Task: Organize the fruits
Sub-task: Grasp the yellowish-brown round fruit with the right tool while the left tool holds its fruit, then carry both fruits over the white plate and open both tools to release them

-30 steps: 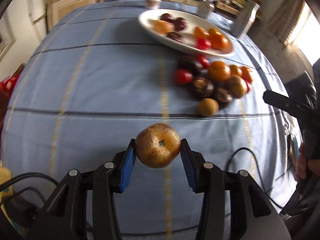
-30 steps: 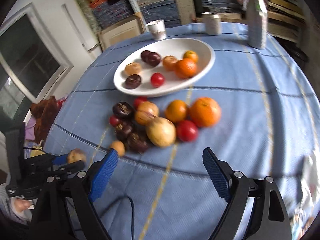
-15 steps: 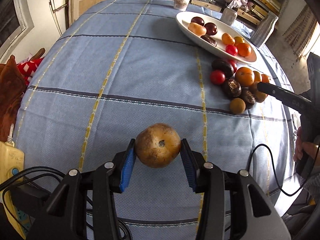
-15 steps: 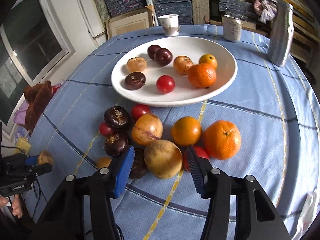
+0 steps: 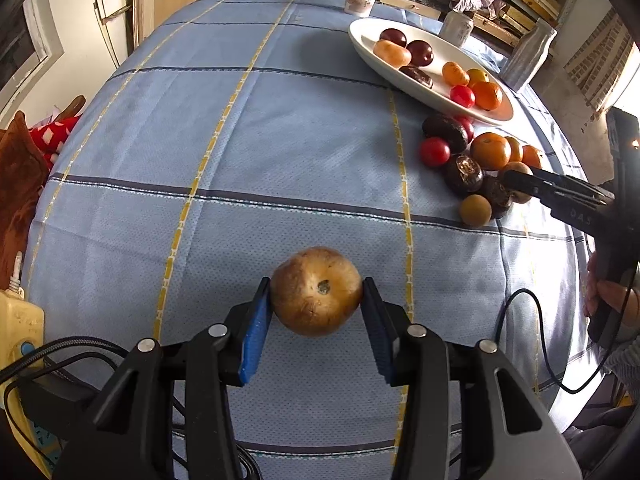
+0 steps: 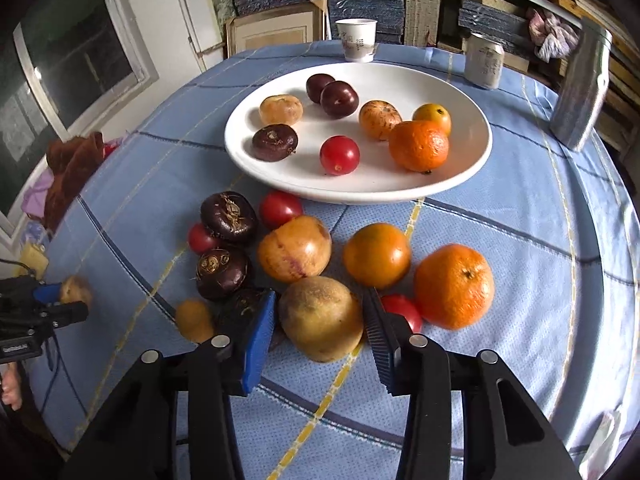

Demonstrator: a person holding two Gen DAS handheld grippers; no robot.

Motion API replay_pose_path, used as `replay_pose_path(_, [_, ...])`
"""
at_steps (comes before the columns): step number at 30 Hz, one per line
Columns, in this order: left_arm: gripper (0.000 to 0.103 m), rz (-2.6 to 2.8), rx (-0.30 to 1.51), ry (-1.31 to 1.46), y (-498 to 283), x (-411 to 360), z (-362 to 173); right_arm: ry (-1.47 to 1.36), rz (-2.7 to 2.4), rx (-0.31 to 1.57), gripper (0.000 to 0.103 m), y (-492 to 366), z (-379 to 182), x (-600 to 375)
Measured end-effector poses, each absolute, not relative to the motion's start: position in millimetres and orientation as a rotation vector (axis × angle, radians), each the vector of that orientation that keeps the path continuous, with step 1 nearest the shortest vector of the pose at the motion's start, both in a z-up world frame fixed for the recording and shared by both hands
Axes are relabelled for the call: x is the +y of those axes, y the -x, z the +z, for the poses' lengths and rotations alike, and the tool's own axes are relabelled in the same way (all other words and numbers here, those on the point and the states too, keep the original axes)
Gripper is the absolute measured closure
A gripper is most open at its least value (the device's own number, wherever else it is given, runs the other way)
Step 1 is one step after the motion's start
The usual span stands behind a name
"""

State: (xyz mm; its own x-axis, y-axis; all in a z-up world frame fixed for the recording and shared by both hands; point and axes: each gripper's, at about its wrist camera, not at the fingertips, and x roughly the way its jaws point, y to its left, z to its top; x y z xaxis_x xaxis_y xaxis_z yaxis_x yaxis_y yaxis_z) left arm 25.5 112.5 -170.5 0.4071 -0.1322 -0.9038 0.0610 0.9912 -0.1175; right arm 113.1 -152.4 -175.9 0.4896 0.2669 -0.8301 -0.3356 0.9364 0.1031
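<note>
Right, left gripper (image 5: 317, 312) sits nearest, pads clamped on a brown russet fruit (image 5: 316, 291) held clear above the blue checked tablecloth (image 5: 240, 152), well apart from the pile. My guess is it's parked there so the other hand has room to work.

Right gripper (image 6: 320, 318) is down in the loose pile, jaws closing around a yellow-brown round fruit (image 6: 321, 317). The blue pads look to be touching its flanks; it rests on the cloth, not yet lifted. It's the front-most piece, so the fingers get in, though a dark purple fruit (image 6: 239, 309) crowds the left pad and a red tomato (image 6: 401, 310) the right.

Behind it lie a yellow-orange fruit (image 6: 295, 248), an orange persimmon-like one (image 6: 377, 255), a tangerine (image 6: 454, 286) and dark chestnut-like ones (image 6: 229, 217).

Farther back is the white plate (image 6: 460, 176), part-filled with sorted fruit and with bare space in front, probably the drop target. Beyond it stand a paper cup (image 6: 357, 40) and a can (image 6: 485, 61).
</note>
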Motion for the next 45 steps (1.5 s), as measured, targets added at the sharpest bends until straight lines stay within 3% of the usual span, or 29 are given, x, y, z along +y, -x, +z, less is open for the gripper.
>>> replay_pose_path(25, [0.059, -0.265, 1.123, 0.028, -75, 46, -163, -0.154, 0.325, 1.029, 0.061, -55, -161, -208])
replay_pose_path(35, [0.059, -0.322, 1.006, -0.014, -180, -6, -120, -0.200, 0.326, 0.891, 0.061, -144, -107, -217])
replay_pose_path(45, [0.059, -0.326, 1.029, -0.033, -248, -32, -145, -0.186, 0.317, 0.876, 0.061, -267, -117, -204])
